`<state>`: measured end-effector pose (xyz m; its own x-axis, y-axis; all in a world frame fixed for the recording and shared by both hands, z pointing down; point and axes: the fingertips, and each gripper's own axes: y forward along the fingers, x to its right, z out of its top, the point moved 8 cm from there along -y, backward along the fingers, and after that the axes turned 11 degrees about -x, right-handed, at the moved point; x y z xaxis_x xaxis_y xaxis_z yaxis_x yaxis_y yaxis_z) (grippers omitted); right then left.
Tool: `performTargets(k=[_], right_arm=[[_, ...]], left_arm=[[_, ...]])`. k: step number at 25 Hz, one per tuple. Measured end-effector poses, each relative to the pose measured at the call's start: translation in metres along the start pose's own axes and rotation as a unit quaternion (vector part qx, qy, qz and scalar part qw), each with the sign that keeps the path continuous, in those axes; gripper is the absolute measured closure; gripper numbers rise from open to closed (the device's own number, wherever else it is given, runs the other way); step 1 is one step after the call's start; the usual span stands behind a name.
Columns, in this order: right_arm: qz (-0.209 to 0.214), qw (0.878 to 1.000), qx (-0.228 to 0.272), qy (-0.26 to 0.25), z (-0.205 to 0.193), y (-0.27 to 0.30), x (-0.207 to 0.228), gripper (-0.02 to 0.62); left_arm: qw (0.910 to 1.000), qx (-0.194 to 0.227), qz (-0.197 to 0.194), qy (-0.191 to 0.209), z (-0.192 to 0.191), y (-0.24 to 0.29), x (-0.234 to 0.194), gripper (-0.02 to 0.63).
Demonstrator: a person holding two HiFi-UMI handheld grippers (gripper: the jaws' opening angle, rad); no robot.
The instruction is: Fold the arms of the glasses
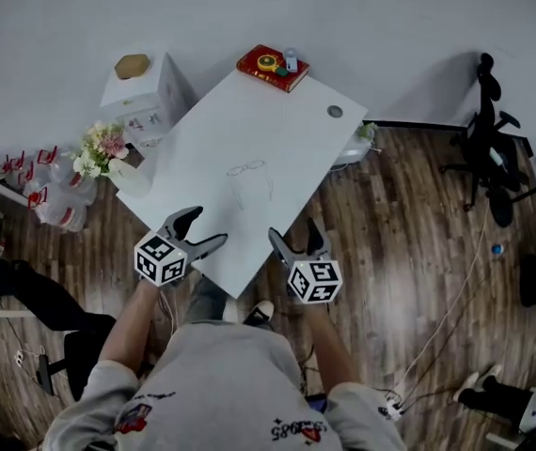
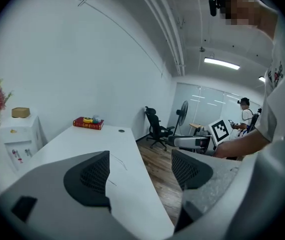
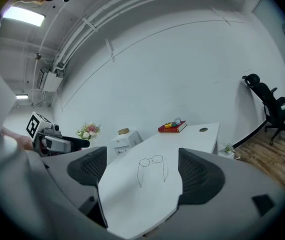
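Thin wire-framed glasses (image 1: 249,178) lie open on the white table (image 1: 202,148), lenses away from me and both arms pointing toward me. In the right gripper view the glasses (image 3: 152,166) sit ahead, framed between the jaws but well beyond them. My left gripper (image 1: 207,226) hovers over the table's near edge, jaws apart and empty. My right gripper (image 1: 293,230) is level with it just off the near corner, jaws also wide with nothing in them. In the left gripper view the left gripper (image 2: 140,171) looks along the table's right edge; only faint lines of the glasses show there.
A red book (image 1: 273,67) with small items on top lies at the table's far corner, near a cable hole (image 1: 335,111). A white cabinet (image 1: 146,92) and flowers (image 1: 103,148) stand left of the table. An office chair (image 1: 484,130) stands at the right.
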<state>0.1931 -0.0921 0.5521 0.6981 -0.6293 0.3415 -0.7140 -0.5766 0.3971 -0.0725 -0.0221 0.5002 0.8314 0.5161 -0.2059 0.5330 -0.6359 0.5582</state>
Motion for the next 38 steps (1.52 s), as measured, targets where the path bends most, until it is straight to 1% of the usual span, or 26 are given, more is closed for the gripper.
performTargets(k=[3,7,13,18,20,21,24,25,27,29,31,34,35,36,38], right_arm=[[-0.013,1.000,0.000,-0.005,0.007,0.002,0.001,0.158],[-0.036,0.999,0.001,-0.010,0.021,0.015,0.002,0.160],[-0.067,0.998,-0.019,-0.007,0.037,0.054,-0.001,0.160],[-0.092,0.995,-0.030,0.003,0.048,0.091,-0.003,0.160],[-0.099,0.994,-0.034,0.009,0.050,0.103,-0.006,0.160],[-0.104,0.994,-0.036,0.012,0.050,0.108,-0.007,0.160],[-0.120,0.991,-0.046,0.022,0.047,0.121,-0.008,0.160],[-0.127,0.990,-0.050,0.026,0.046,0.125,-0.008,0.160],[-0.140,0.988,-0.059,0.033,0.043,0.132,-0.007,0.160],[-0.150,0.986,-0.068,0.039,0.040,0.136,-0.008,0.161],[-0.156,0.984,-0.073,0.041,0.037,0.141,-0.010,0.163],[-0.164,0.983,-0.064,0.057,0.034,0.147,-0.014,0.163],[-0.166,0.982,-0.062,0.063,0.033,0.148,-0.014,0.164],[-0.166,0.982,-0.063,0.067,0.032,0.148,-0.012,0.164],[-0.162,0.982,-0.070,0.069,0.035,0.149,-0.006,0.164]], left_arm=[[0.9997,0.008,-0.020,-0.006,0.005,0.014,-0.016,0.224],[0.9986,0.012,-0.048,-0.018,0.015,0.034,-0.052,0.224],[0.9954,-0.004,-0.092,-0.027,0.027,0.068,-0.117,0.224],[0.9909,-0.019,-0.127,-0.041,0.033,0.099,-0.176,0.224],[0.9874,-0.026,-0.147,-0.051,0.034,0.113,-0.196,0.224],[0.9846,-0.030,-0.160,-0.063,0.034,0.122,-0.206,0.224],[0.9731,-0.035,-0.194,-0.118,0.030,0.148,-0.239,0.224],[0.9693,-0.042,-0.203,-0.131,0.027,0.157,-0.248,0.224],[0.9620,-0.064,-0.223,-0.145,0.020,0.174,-0.261,0.224],[0.9512,-0.085,-0.249,-0.161,0.013,0.190,-0.269,0.224],[0.9355,-0.104,-0.277,-0.193,0.005,0.206,-0.276,0.224],[0.9050,-0.128,-0.325,-0.243,0.000,0.225,-0.287,0.227],[0.8961,-0.134,-0.336,-0.258,-0.001,0.231,-0.290,0.229],[0.8890,-0.137,-0.340,-0.274,-0.001,0.238,-0.293,0.233],[0.8765,-0.140,-0.343,-0.308,-0.002,0.253,-0.300,0.281]])
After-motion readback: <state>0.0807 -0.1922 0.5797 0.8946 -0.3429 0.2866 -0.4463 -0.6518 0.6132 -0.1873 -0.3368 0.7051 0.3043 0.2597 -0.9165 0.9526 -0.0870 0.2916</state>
